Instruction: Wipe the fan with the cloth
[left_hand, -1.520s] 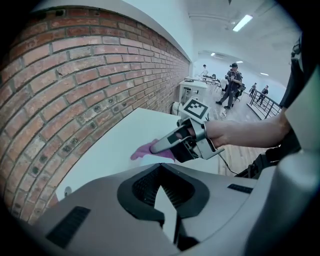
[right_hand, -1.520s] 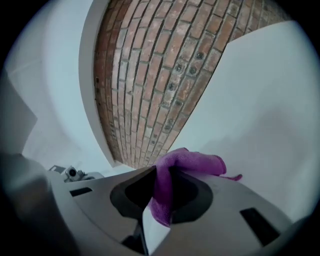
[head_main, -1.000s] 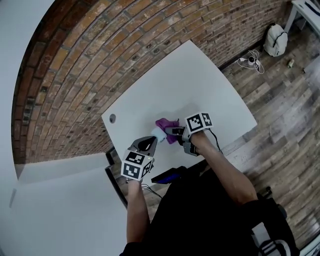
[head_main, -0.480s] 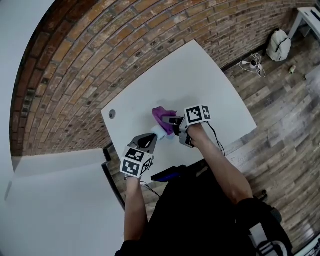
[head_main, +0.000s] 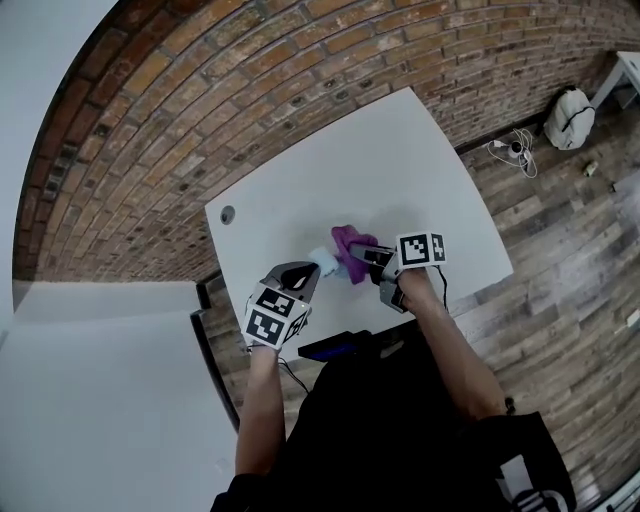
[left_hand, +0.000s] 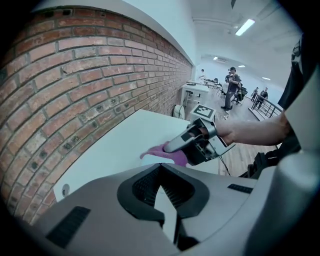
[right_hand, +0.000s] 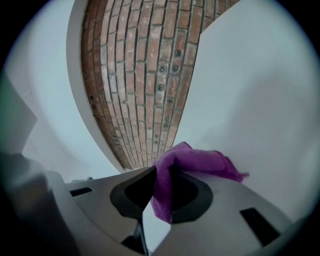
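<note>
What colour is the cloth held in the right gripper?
Purple, a solid colour with no pattern. The cloth shows best in the right gripper view.

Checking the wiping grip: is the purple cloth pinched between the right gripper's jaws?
Yes, in the right gripper view the purple cloth sits clamped between the right gripper's jaws.

Above the table (head_main: 400, 170), close to its front edge, the fan (head_main: 322, 262) is at the middle, the cloth (head_main: 346, 240) against it toward the table's right, the left gripper (head_main: 305, 272) front-left, the right gripper (head_main: 368, 255) front-right, and the brick wall (head_main: 250, 90) behind the table.
</note>
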